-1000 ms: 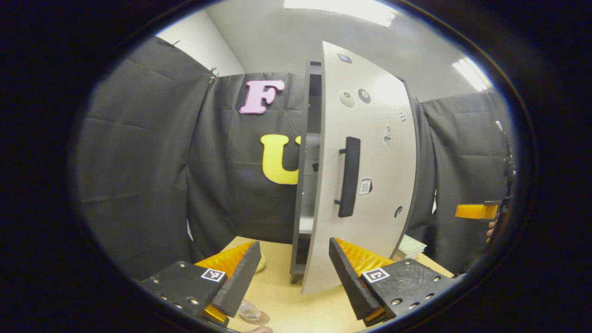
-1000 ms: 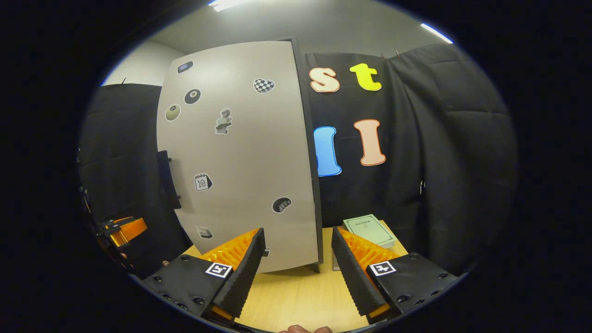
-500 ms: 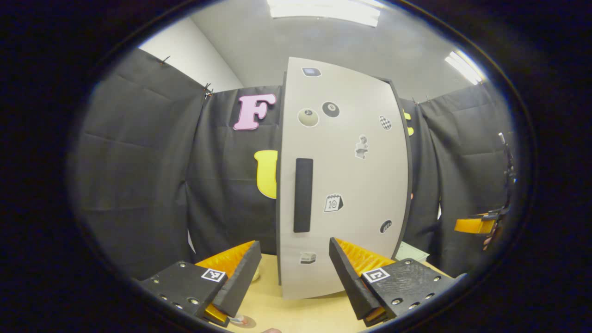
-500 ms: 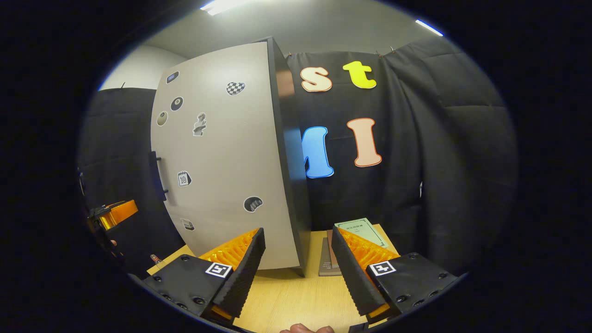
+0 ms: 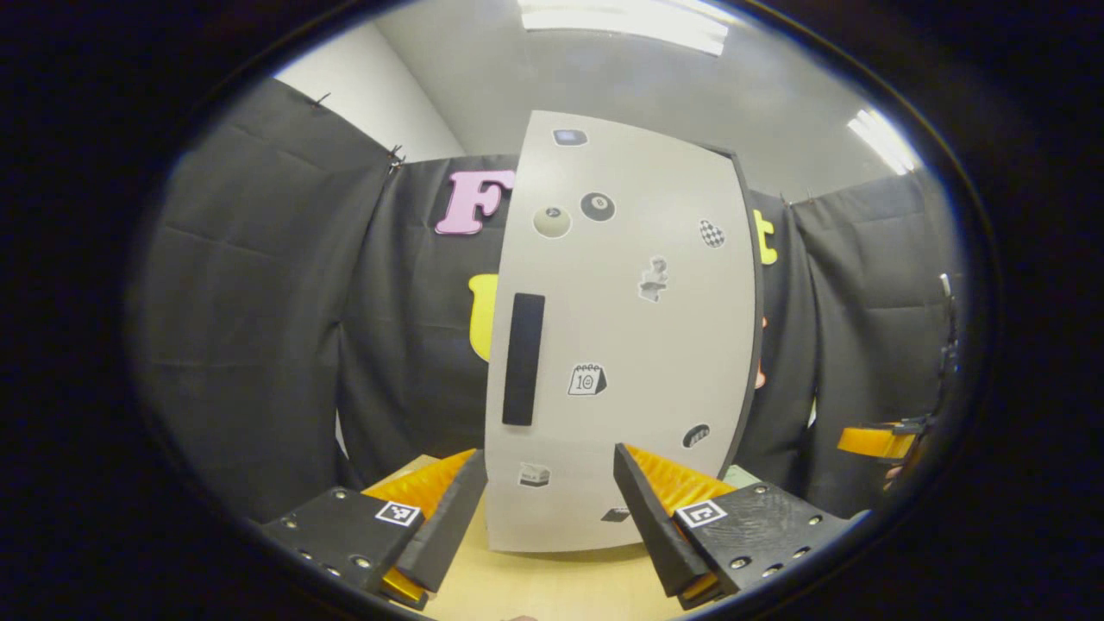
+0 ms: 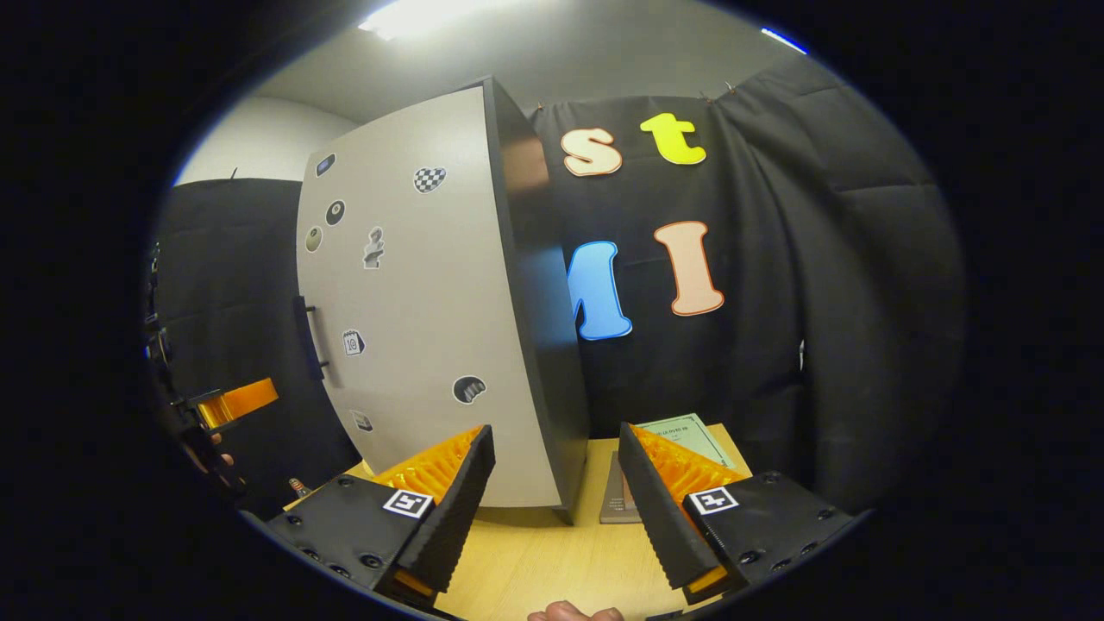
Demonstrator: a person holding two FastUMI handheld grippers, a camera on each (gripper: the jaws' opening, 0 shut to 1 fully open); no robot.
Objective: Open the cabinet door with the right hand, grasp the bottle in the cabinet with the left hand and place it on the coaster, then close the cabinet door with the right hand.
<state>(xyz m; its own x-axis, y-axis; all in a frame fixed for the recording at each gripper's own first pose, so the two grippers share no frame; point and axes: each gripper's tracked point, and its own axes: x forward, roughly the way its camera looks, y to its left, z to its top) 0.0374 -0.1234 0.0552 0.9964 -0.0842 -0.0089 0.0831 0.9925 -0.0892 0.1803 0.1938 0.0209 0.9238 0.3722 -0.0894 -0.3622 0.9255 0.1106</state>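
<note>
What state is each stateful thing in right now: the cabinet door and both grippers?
cabinet door: shut flush against the cabinet.
door handle: free, nothing gripping it.
left gripper: open, empty.
right gripper: open, empty, clear of the door.

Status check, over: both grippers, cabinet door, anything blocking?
Left gripper open, empty. Right gripper open, empty. Cabinet door looks shut, handle free. Books on table beside cabinet, nothing blocking.
</note>
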